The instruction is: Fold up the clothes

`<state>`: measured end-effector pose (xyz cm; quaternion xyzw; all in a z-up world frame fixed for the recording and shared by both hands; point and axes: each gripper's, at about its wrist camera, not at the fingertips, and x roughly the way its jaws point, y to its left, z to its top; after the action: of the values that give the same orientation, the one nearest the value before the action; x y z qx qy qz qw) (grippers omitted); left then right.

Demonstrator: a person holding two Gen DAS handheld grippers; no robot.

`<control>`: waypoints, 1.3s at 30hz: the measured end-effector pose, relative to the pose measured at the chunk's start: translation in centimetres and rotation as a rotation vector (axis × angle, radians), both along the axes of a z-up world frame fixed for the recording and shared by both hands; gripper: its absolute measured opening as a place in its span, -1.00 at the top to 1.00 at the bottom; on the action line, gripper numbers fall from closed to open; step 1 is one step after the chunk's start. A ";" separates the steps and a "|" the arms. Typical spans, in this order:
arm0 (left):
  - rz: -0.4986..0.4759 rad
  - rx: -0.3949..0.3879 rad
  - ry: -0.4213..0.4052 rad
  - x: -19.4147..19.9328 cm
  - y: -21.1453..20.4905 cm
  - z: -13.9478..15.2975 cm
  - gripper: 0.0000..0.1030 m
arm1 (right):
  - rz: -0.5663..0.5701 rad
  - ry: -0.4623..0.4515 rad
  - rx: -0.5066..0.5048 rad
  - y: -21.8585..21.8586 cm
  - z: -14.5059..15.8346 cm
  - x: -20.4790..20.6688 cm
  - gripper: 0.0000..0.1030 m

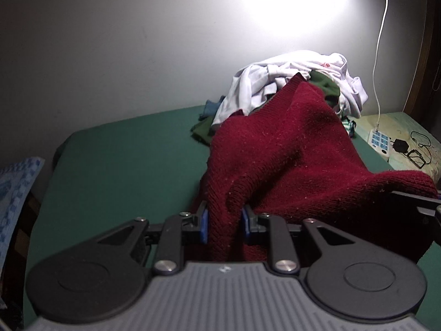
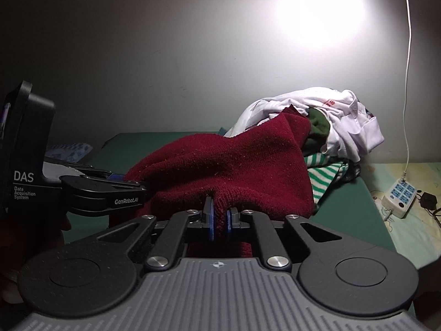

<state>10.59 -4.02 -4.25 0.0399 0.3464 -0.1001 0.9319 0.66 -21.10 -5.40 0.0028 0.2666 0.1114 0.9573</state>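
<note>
Left wrist view: the left gripper [image 1: 223,222], low centre of the frame, has its blue pads pinched on a thick fold of the dark red knit sweater [image 1: 275,149]; the garment runs up from the jaws toward the centre right and drapes back against the heap of unsorted clothes [image 1: 292,82] at upper right (white pieces on top, dark green beneath). The green bed surface [image 1: 124,151] fills the left half; a white power strip [image 1: 380,140] with its cord lies at the right edge, a blue patterned cloth [image 1: 16,193] at the far left. Part of the right gripper shows at the right edge, against the sweater's hem. Right wrist view: the right gripper [image 2: 219,218], low centre, is clamped narrowly on another edge of the same sweater [image 2: 226,165], which bulges up across mid-frame; the left gripper [image 2: 110,190] enters from the left, also in the knit. A green-and-white striped garment [image 2: 322,176] lies under the heap [image 2: 325,118] at right. Step in hand, as judged: the sweater is held at two points, its far part resting on the heap. The next move calls for drawing the two grips apart so that the knit spreads evenly, with the heap undisturbed.
</note>
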 end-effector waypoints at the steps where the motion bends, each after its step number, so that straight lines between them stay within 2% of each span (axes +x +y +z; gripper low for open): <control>1: 0.003 0.004 0.010 -0.8 0.6 -0.5 0.53 | 0.015 0.008 -0.001 0.6 -0.3 -0.7 0.83; 7: 0.021 0.044 0.044 -4.6 3.4 -3.4 0.51 | 0.092 0.047 -0.024 4.0 -1.7 -3.8 0.83; 10: 0.032 0.063 0.047 -6.2 5.0 -3.9 0.49 | 0.132 0.064 -0.031 5.5 -2.2 -4.8 0.83; 17: 0.085 0.097 0.060 -6.5 8.3 -4.7 0.29 | 0.224 0.074 -0.081 8.7 -3.0 -6.3 0.81; 22: 0.059 0.120 0.043 -7.2 9.3 -4.8 0.18 | 0.264 0.094 -0.118 10.3 -3.6 -6.7 0.75; 24: 0.049 0.131 0.028 -7.8 9.2 -4.4 0.07 | 0.262 0.098 -0.119 10.2 -3.7 -6.8 0.74; 29: 0.023 0.144 -0.013 -10.0 8.5 -3.0 -0.03 | 0.262 0.075 -0.107 8.5 -2.9 -7.6 0.63; 32: 0.007 0.152 -0.037 -11.2 8.1 -2.2 -0.23 | 0.219 0.054 -0.097 6.2 -2.2 -8.0 0.44; 34: -0.005 0.156 -0.050 -12.1 7.7 -1.7 -0.26 | 0.173 0.059 -0.102 4.6 -2.2 -7.6 0.41; 39: -0.099 0.092 0.021 -14.4 4.2 -1.9 -0.35 | 0.052 0.125 -0.150 1.8 -3.7 -5.4 0.41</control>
<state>-3.85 0.19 -6.10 0.0985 0.3582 -0.1303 0.9192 -4.69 -19.35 -9.07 -0.0688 0.3334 0.1156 0.9331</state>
